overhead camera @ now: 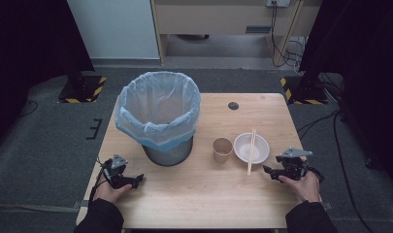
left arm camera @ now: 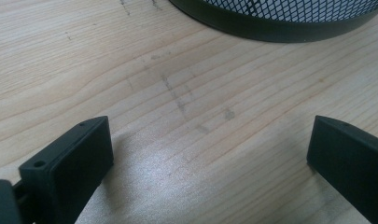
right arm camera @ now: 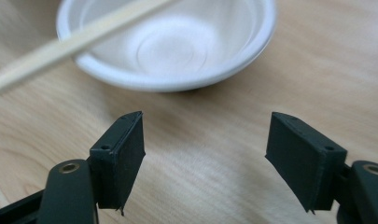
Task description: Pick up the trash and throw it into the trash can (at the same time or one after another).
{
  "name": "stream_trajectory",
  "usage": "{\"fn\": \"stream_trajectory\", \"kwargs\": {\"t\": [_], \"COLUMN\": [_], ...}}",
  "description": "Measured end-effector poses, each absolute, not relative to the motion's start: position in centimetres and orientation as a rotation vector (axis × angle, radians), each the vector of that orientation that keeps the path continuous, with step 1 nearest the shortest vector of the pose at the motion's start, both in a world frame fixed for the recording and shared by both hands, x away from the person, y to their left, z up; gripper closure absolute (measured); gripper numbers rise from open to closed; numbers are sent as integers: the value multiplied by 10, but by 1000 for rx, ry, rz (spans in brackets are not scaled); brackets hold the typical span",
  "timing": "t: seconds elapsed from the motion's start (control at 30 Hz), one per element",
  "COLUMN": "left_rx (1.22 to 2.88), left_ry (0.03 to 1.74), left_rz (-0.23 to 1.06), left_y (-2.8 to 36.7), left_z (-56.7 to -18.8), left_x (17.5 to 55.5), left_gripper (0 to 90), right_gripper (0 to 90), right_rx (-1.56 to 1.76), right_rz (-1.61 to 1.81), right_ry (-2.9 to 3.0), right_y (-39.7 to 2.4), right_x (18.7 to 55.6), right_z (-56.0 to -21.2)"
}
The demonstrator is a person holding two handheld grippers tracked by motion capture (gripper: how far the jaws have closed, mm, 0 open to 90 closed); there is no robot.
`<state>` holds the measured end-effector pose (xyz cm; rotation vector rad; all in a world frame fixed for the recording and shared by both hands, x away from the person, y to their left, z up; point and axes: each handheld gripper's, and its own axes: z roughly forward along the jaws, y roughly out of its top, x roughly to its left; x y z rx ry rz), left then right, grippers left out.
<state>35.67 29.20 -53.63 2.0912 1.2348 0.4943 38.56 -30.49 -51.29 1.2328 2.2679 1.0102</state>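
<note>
1. Left gripper (overhead camera: 136, 180): near-left part of the table (overhead camera: 204, 194), held in the person's left hand (overhead camera: 106, 191). Jaws spread wide, nothing between them; in the left gripper view (left arm camera: 210, 154) bare wood lies between the two black jaws.
2. Right gripper (overhead camera: 268, 171): near-right part of the table, held in the right hand (overhead camera: 305, 184), close to the right edge. Jaws spread wide, empty; in the right gripper view (right arm camera: 205, 158) they frame bare wood just short of the bowl.
3. Open wood: a broad bare strip runs between the two grippers along the near edge.
4. White bowl (overhead camera: 251, 147): right of centre, just beyond the right gripper, apart from it. Seen large in the right gripper view (right arm camera: 177, 46).
5. Chopsticks (overhead camera: 251, 150): a pair laid across the bowl, near end overhanging its rim onto the table; far end past the far rim.
6. Paper cup (overhead camera: 222, 149): upright, just beside the bowl on its left, a narrow gap between.
7. Mesh waste bin (overhead camera: 167, 153): left of centre, lined with a pale blue bag (overhead camera: 157, 107) folded over the rim. Its dark base shows ahead of the left gripper (left arm camera: 280, 23), near but apart.
8. Far-right table area: bare wood with a small dark round mark (overhead camera: 233, 106).
</note>
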Motion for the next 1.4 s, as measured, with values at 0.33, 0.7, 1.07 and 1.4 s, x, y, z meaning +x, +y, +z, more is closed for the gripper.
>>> {"fn": "stream_trajectory", "kwargs": {"t": [0.33,0.7,1.07,1.4], "left_rx": [2087,2090,2093,2092], "left_ry": [1244,1241,1232,1234], "left_rz": [500,499,496,498], "left_y": [290,290,290,289], "left_z": [-536,-536,-536,-536], "left_x": [355,356,356,356], "left_gripper": [0,0,0,0], "right_gripper": [295,312,322,326], "right_rx": [1229,1135,1027,958], "right_rz": [1093,1191,1273,1294], "right_ry": [2103,2069,2052,2056], "right_y": [-307,-293,-269,-248], "right_x": [377,377,380,394], "right_z": [-474,-437,-395,-362]}}
